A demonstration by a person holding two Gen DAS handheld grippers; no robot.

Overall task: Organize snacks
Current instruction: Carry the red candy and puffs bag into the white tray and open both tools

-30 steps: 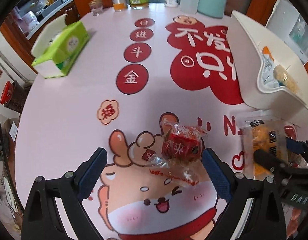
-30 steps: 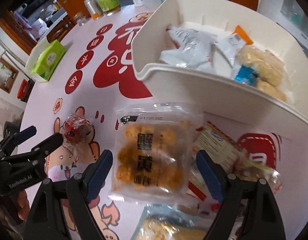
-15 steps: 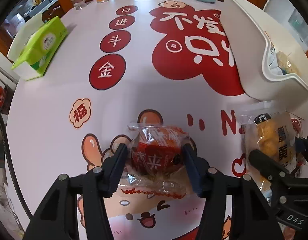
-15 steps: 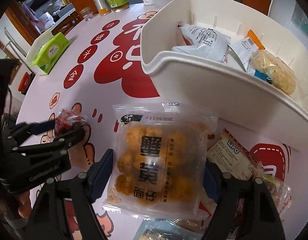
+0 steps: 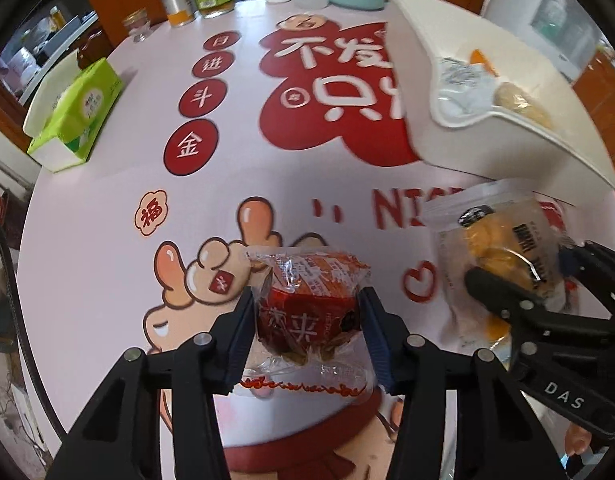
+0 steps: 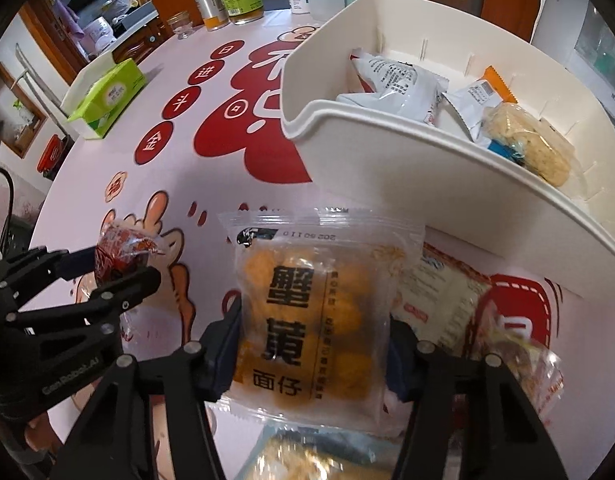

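Toward one o'clock from both tools stands the white plastic bin [image 6: 387, 140]; the left tool [image 5: 307, 320] is clamped on the red-wrapped snack [image 5: 303, 312], and the right tool [image 6: 313, 344], jaws just closing, grips the clear yellow-ball packet [image 6: 311, 312], nearer the bin.

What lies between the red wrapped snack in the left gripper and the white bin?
Only bare printed tablecloth separates the red wrapped snack from the white bin; the left wrist view shows it, with the yellow snack packet off to the right.

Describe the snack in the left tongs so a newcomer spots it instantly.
Start at the white bin on the cartoon-printed table; left of it lies a clear bag of orange puffs. Further left, the left tongs pinch a round snack, the only one wrapped in red.
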